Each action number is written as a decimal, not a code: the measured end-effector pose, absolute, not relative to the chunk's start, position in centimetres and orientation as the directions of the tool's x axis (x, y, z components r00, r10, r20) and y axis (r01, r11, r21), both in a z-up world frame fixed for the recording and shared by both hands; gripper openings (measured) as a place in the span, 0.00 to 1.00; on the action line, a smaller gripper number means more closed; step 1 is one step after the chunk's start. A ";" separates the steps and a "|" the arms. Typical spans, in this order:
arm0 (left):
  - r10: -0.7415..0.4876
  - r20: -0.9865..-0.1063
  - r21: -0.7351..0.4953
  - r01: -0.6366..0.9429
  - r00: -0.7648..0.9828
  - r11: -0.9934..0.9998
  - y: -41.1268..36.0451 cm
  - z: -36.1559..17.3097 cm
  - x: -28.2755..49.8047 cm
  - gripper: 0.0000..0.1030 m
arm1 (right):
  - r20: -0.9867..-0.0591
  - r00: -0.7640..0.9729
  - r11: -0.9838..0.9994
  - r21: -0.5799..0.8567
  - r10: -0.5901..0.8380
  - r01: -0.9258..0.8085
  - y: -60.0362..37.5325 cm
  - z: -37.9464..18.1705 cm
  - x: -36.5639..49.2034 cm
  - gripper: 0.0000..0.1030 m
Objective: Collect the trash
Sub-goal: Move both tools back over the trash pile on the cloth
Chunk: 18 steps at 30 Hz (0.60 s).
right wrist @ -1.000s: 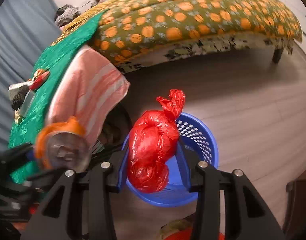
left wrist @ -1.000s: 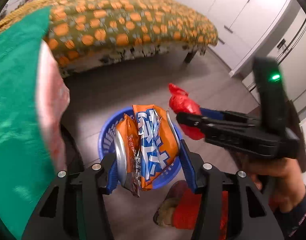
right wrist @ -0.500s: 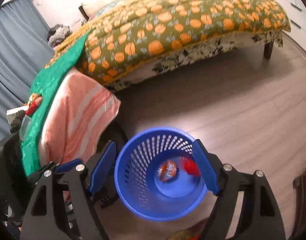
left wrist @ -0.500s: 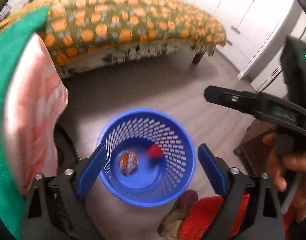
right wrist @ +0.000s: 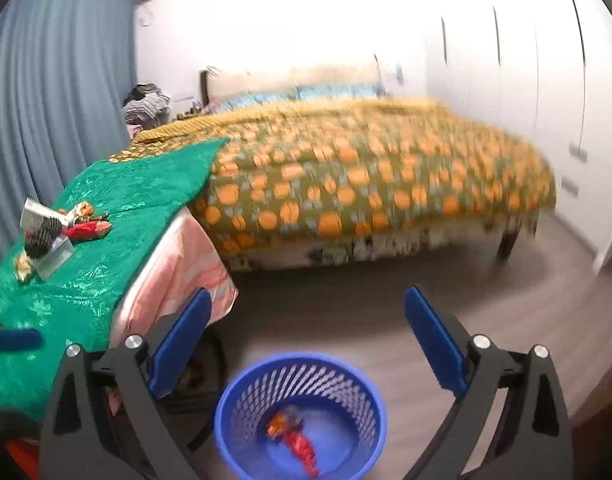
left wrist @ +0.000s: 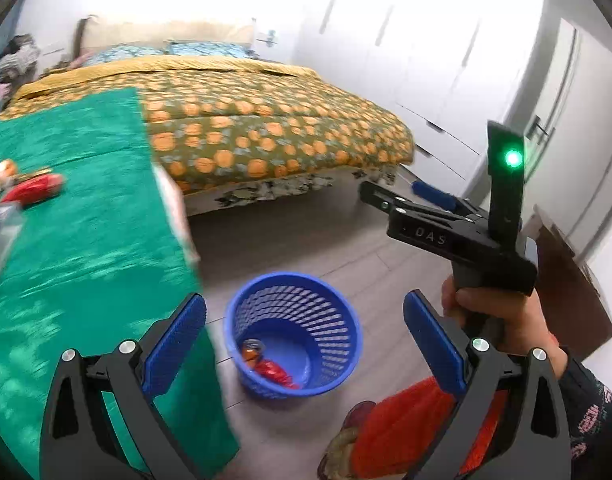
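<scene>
An orange wrapper (left wrist: 253, 350) and a red bag (left wrist: 274, 372) are seen lying in the blue basket (left wrist: 338, 364) on the floor (left wrist: 306, 236). Above it, the left gripper (left wrist: 306, 344) and right gripper (right wrist: 306, 344) are being opened wide, nothing between their jaws. More wrappers (right wrist: 87, 229) lie on the green cloth (right wrist: 117, 196).

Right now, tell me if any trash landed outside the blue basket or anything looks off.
Nothing spilled: the orange wrapper and red bag lie inside the upright blue plastic mesh basket. More litter sits on the green cloth.
</scene>
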<state>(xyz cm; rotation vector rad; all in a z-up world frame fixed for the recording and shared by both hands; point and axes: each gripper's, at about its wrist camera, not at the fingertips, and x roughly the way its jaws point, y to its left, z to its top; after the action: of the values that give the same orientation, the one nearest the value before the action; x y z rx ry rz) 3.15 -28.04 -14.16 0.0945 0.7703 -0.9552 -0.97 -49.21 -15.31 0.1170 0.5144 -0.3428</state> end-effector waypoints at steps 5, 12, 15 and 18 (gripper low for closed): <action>-0.605 -0.651 -0.158 0.697 0.459 0.699 -21.7 -13.7 4.3 0.95 | -0.538 0.815 0.961 0.028 -0.217 0.274 -44.3 -14.9 1.3 0.92; -0.418 -0.697 -0.102 0.497 0.582 0.862 -10.4 -15.1 9.0 0.95 | -0.640 0.768 0.998 0.040 -0.007 0.042 -32.3 -16.0 5.5 0.92; -0.330 -0.710 -0.063 0.410 0.623 0.910 -6.7 -15.6 11.5 0.95 | -0.674 0.736 0.998 0.047 0.054 -0.030 -28.2 -16.7 7.2 0.92; -0.244 -0.722 -0.027 0.326 0.648 0.945 -2.9 -16.0 13.7 0.95 | -0.700 0.710 0.997 0.045 0.079 -0.067 -25.3 -17.1 8.5 0.92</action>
<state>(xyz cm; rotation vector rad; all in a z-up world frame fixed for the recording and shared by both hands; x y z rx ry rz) 13.72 -2.94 -15.97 0.1083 0.8036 -0.3249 8.47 -25.31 -17.05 0.0163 0.7768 0.0809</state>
